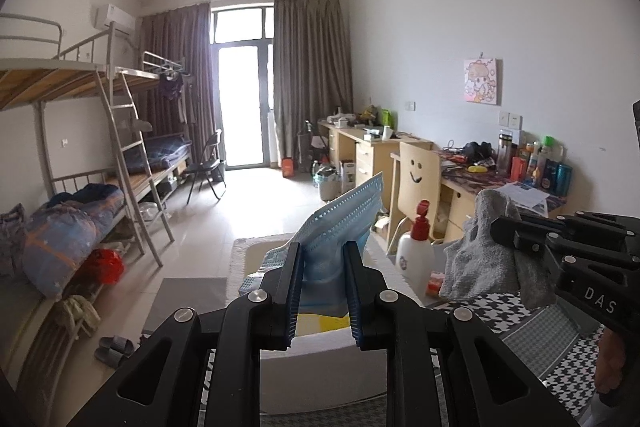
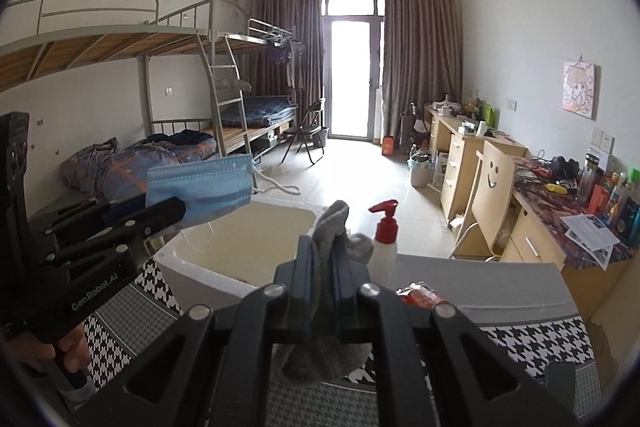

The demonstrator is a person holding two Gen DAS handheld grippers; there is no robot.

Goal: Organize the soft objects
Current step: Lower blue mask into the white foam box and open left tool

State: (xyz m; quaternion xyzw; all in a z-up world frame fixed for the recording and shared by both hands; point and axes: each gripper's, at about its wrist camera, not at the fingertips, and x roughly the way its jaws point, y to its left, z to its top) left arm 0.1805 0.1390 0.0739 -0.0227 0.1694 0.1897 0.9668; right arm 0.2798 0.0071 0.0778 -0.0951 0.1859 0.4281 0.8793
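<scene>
L gripper clamped on blue mask, R gripper clamped on grey sock, both over white bin at table's far edge; carry step, next: drop in.

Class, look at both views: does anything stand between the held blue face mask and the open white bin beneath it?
Nothing visible. The blue pleated face mask hangs above the white rectangular bin, whose open mouth is uncovered.
</scene>
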